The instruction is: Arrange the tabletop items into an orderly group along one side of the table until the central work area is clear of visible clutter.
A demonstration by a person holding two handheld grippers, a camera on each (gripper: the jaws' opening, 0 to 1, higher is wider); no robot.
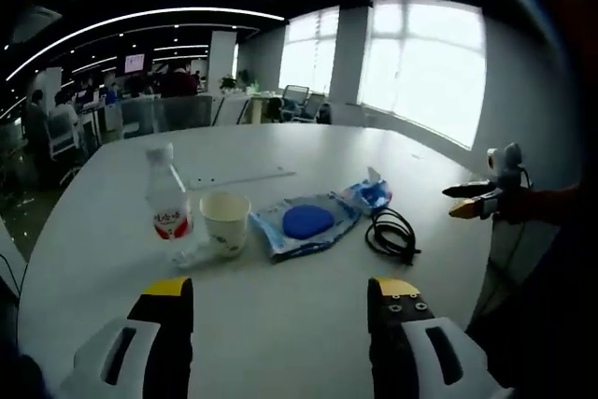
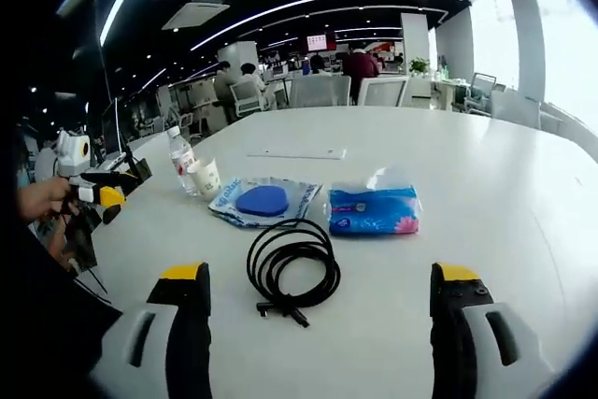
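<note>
While both grippers hover spread wide and gripping nothing, the left gripper [image 1: 280, 310] and right gripper [image 2: 322, 301] face the clutter from opposite sides of the white counter [image 2: 486, 184], and none of it looks grouped yet. Everything sits in a loose row across the middle, well in from the edges.

Trouble spot one: the bottle [image 1: 167, 195], tall, narrow, clear plastic with a red label, standing just beside the paper cup [image 1: 225, 221]. Nudge either and I'd expect both to topple; the cup is light and thin-walled, and I can't tell if it holds liquid. Something clear and crumpled lies at their foot.

Next, the pouch [image 2: 263, 201]: a flat, glossy plastic wrapper with a smooth blue oval on top. Slick film on a slick counter; hard fingers may skate over it or catch just the film.

Then the tissue pack [image 2: 373, 209], soft, blue, pillowy, easy to squash, with a tuft poking out on top.

Closest to the right gripper, the cable [image 2: 291, 270], black, rubbery, loosely coiled, with its plug end trailing. Grab one loop and the coil could unravel and drag.

A thin pale strip [image 2: 296, 152] lies flat beyond, toward the far edge, hard to pinch.
</note>
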